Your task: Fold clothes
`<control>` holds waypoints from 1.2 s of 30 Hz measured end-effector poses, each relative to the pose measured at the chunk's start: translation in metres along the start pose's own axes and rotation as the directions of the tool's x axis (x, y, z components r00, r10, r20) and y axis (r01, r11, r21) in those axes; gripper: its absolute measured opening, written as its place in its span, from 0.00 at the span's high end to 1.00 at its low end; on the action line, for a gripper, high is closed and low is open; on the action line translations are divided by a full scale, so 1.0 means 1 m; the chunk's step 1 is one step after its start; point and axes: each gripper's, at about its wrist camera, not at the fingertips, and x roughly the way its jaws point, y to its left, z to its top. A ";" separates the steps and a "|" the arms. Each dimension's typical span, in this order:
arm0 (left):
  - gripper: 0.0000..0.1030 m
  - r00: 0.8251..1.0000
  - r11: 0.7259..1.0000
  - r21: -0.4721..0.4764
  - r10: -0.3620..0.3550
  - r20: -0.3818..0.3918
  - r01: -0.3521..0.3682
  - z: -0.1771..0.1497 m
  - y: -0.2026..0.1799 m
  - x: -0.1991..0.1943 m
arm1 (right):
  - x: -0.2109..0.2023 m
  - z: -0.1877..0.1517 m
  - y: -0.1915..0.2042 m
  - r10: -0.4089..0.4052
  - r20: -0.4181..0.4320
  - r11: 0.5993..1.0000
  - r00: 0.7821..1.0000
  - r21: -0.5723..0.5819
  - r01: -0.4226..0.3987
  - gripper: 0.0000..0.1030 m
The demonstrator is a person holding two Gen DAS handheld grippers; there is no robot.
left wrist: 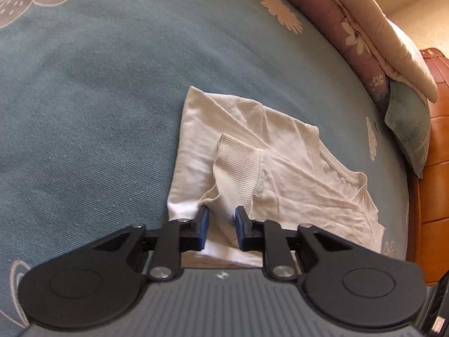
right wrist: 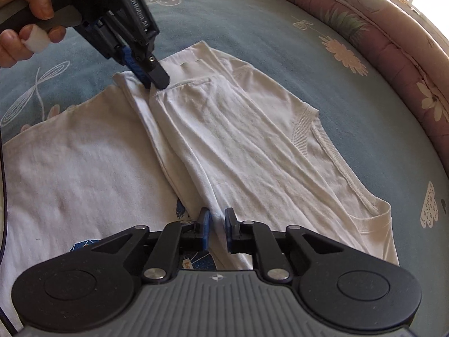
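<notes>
A white cotton T-shirt (right wrist: 84, 168) with ribbed cuffs lies on the blue-grey flower-printed bedspread (left wrist: 84, 98), partly folded: judging by the long crease, one side panel with its sleeve lies turned in over the body, while the left half lies flat in a single layer, so the other side and the crosswise folds look left to do.

From the left: one person's hand (right wrist: 19, 19) holds the left gripper (left wrist: 221, 219), whose blue pads stand a little apart with the folded edge bunched between them; whether they pinch it I cannot tell. The right gripper (right wrist: 217, 220) is likewise nearly closed astride the fold's near end.

Count: one shirt, two grippers, one pink quilt (right wrist: 393, 42) at the right.
</notes>
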 end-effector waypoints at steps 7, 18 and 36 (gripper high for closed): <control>0.58 0.996 0.937 0.340 0.053 0.071 -0.075 0.001 -0.047 -0.021 | -0.038 -0.033 -0.023 -0.152 0.007 0.967 0.988 0.206 0.147 0.57; 0.55 0.996 0.745 0.662 -0.081 -0.036 0.084 -0.046 -0.163 0.021 | -0.083 -0.139 -0.062 -0.333 -0.147 0.849 0.931 0.383 0.364 0.63; 0.51 0.993 0.655 0.746 -0.060 -0.105 0.119 -0.099 -0.260 0.071 | -0.077 -0.199 -0.094 -0.215 0.031 0.874 0.976 0.452 0.178 0.96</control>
